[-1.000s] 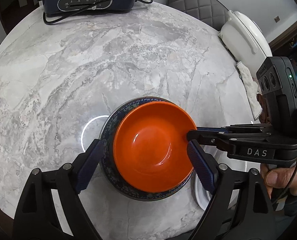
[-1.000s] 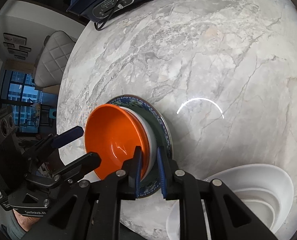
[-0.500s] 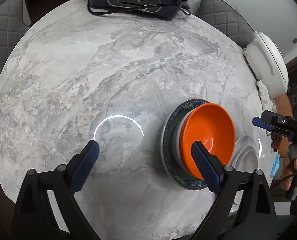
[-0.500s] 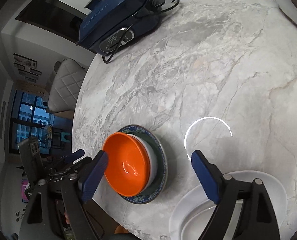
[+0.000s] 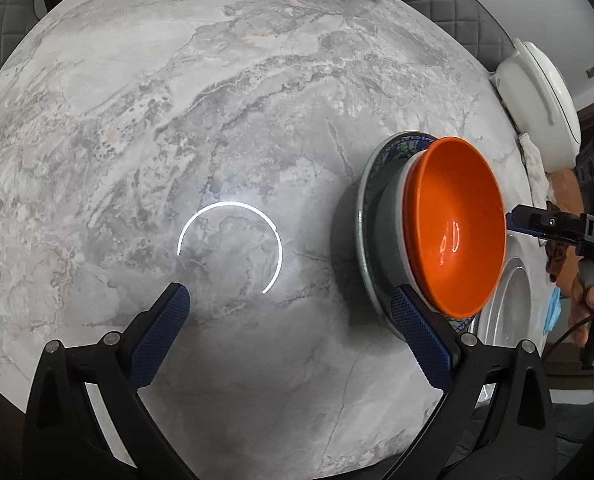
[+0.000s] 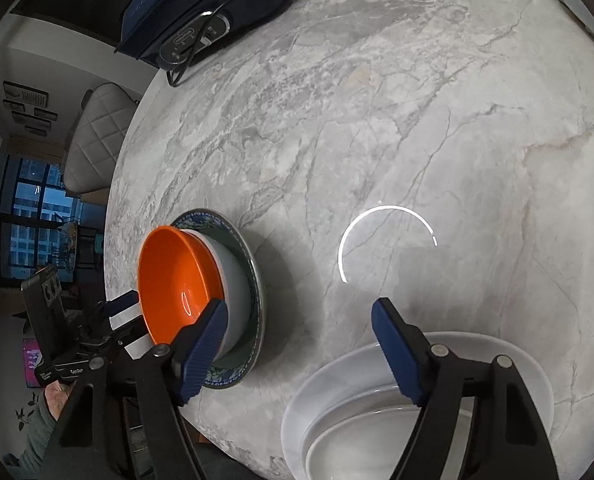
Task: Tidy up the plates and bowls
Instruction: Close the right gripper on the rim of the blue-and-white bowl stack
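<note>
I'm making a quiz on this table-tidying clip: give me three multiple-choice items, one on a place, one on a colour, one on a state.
1. Where does the orange bowl sit?
A. in a white bowl on the patterned plate
B. on bare table
C. in the white dishes

2. What colour are the finger pads?
A. red
B. blue
C. green

3. What does the left gripper hold?
A. a bowl
B. a plate
C. nothing

Key: 1 A, the stack shows in both views; 2 B, blue pads on black arms; 3 C, only table lies between its open fingers.
</note>
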Motion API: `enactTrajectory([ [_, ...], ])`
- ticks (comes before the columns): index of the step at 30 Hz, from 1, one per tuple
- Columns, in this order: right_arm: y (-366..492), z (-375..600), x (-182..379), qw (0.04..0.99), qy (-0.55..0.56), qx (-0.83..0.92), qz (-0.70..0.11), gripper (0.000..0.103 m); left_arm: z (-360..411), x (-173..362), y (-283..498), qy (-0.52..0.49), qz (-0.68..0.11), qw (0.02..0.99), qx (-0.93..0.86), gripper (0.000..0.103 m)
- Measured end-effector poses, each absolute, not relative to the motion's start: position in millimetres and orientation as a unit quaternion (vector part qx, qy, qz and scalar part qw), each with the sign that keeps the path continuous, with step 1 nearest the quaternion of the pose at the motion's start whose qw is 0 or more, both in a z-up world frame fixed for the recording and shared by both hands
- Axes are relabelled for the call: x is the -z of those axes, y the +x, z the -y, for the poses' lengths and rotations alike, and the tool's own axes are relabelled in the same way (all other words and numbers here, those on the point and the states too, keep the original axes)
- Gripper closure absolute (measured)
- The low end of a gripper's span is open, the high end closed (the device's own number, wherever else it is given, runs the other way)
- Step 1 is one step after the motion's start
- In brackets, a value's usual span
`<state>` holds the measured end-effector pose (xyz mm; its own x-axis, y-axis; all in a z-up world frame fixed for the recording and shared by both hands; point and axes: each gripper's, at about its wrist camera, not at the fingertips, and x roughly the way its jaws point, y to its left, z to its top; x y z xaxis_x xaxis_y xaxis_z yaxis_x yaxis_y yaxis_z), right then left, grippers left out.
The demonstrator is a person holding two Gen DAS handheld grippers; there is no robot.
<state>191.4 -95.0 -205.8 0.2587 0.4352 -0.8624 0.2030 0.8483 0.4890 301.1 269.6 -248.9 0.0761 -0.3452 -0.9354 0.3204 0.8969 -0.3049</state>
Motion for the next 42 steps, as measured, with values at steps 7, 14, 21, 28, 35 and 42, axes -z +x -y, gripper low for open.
enactTrajectory([
  [7, 193, 91, 214, 0.736, 0.268, -0.088, -0.615, 0.033, -270, 254, 309, -0.019, -0.648, 0.728, 0.22, 0.001],
  [14, 194, 84, 212, 0.731, 0.265, -0.102, -0.62, 0.033, -268, 256, 318, -0.024, -0.652, 0.725, 0.222, 0.002],
  [21, 205, 76, 229, 0.719, 0.257, -0.112, -0.636, 0.05, -254, 262, 321, 0.002, -0.651, 0.725, 0.225, 0.004],
  [28, 206, 72, 239, 0.714, 0.265, -0.121, -0.637, 0.058, -247, 271, 325, 0.003, -0.652, 0.72, 0.238, 0.009],
  [35, 207, 73, 244, 0.716, 0.276, -0.122, -0.63, 0.062, -241, 275, 333, -0.001, -0.653, 0.715, 0.247, 0.013],
  [42, 203, 80, 244, 0.712, 0.305, -0.132, -0.619, 0.075, -238, 275, 341, -0.046, -0.645, 0.703, 0.294, 0.047],
])
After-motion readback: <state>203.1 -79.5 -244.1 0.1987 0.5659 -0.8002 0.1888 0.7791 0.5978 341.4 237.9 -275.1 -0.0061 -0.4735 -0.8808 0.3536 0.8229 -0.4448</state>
